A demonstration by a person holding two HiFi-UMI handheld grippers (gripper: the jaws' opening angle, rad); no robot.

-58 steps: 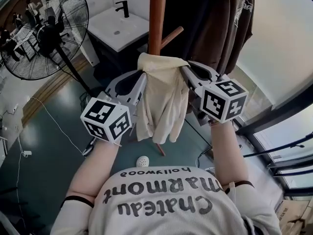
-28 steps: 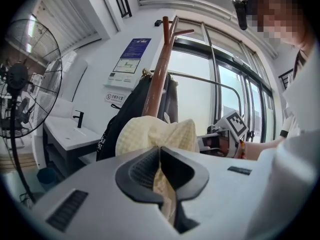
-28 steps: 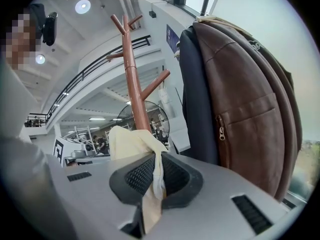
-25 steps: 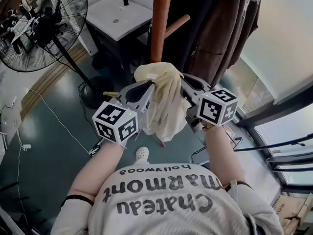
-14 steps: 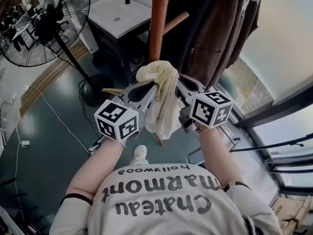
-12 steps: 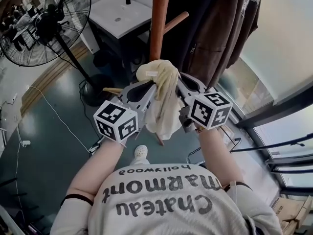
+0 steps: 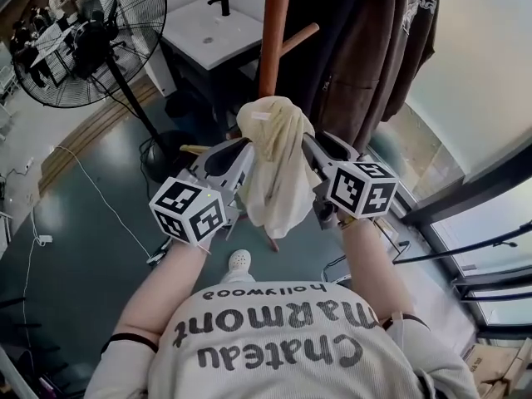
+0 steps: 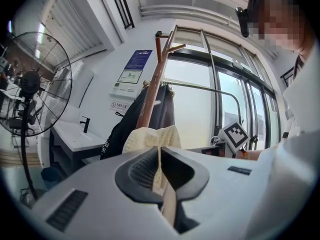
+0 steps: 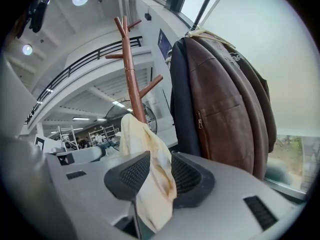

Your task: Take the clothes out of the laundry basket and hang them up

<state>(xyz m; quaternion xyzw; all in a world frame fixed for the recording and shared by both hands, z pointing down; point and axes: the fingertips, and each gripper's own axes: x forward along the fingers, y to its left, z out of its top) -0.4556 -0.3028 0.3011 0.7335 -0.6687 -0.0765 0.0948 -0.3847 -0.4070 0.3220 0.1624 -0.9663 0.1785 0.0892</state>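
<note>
A cream garment (image 7: 278,169) hangs bunched between my two grippers, just in front of the brown coat rack pole (image 7: 273,32). My left gripper (image 7: 247,144) is shut on its left side; in the left gripper view the cloth (image 8: 150,136) is pinched between the closed jaws (image 8: 160,154). My right gripper (image 7: 306,140) is at the cloth's right side and its jaws are opening. In the right gripper view (image 9: 152,171) the cloth (image 9: 145,149) lies loose in the gap between the parted pads. A slanted peg (image 7: 299,38) sticks out of the pole above the cloth.
Dark and brown jackets (image 7: 374,48) hang on the rack to the right. A standing fan (image 7: 91,36) is at the far left, and a white sink counter (image 7: 212,36) is behind the pole. Window frames (image 7: 474,189) run along the right.
The two grippers have come closer together, so the cloth that was spread out is now bunched. Both have risen a little toward the pole with it.
</note>
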